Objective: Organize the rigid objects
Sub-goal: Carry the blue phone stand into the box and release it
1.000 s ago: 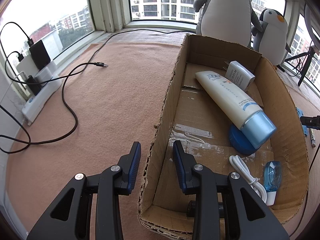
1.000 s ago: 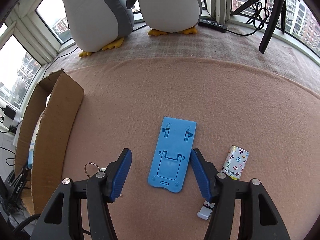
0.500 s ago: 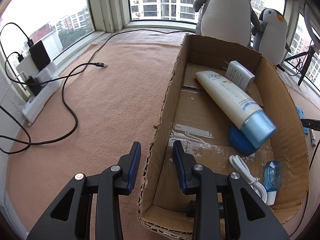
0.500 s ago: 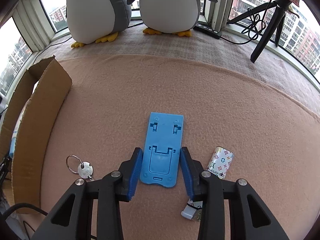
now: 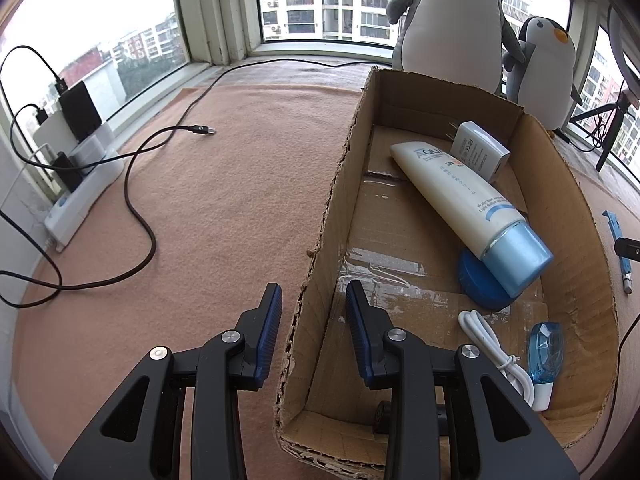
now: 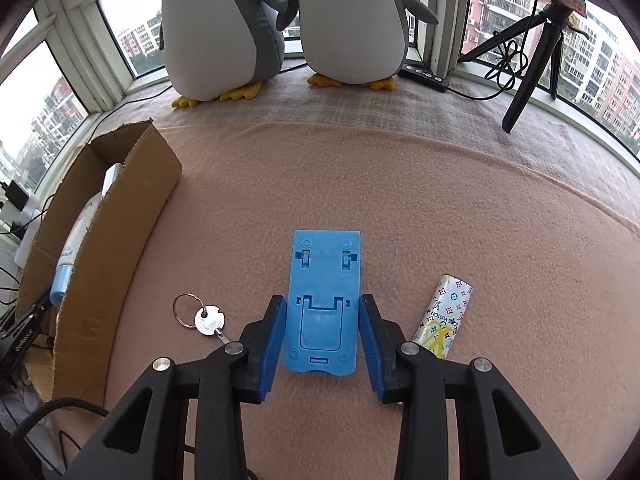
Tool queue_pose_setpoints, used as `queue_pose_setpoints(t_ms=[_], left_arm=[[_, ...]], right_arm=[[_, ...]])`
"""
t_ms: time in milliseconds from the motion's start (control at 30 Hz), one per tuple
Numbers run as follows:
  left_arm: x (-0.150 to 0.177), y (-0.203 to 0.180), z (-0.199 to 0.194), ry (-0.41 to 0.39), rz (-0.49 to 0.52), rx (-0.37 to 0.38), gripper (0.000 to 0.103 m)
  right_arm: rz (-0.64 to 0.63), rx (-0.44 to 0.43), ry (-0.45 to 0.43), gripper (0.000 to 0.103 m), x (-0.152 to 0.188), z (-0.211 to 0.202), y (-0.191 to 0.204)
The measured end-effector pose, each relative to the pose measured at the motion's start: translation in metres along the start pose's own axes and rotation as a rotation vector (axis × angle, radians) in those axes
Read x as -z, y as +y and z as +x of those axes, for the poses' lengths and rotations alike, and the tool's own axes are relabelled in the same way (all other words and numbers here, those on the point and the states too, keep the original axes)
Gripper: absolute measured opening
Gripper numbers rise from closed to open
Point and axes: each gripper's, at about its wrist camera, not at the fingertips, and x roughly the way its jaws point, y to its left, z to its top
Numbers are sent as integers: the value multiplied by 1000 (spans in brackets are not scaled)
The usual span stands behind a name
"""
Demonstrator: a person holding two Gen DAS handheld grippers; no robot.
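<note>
A flat blue plastic phone stand (image 6: 325,300) lies on the pink cloth. My right gripper (image 6: 322,338) is shut on its near end, one pad on each long side. A key on a ring (image 6: 202,316) lies just left of it and a patterned tube (image 6: 444,318) just right. My left gripper (image 5: 313,330) straddles the left wall of the cardboard box (image 5: 320,248), jaws apart and not touching the wall. Inside the box lie a white tube with a blue cap (image 5: 468,208), a white charger (image 5: 478,152), a blue lid (image 5: 478,284), a white cable (image 5: 492,352) and a small blue bottle (image 5: 544,356).
Two plush penguins (image 6: 280,20) stand by the window behind the cloth. A tripod (image 6: 532,52) stands at the back right. A black cable (image 5: 140,208) and a power strip (image 5: 80,184) lie left of the box. The box (image 6: 104,240) also shows at the right view's left edge.
My right gripper has closed from wide open onto the sides of the blue stand and lined up with it. The left gripper has not moved.
</note>
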Motion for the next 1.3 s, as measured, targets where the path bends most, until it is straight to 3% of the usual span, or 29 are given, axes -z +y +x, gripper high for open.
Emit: queue_pose_setpoints(t_ms=[533,1300], left_arm=[[0,0,0,0,-1,0,31],[0,-1,0,0,-1,0,31]], right_arm=[[-139,-124,-99,33,-12,-54,75],[-286,-271,-78,33,-5,-54,172]])
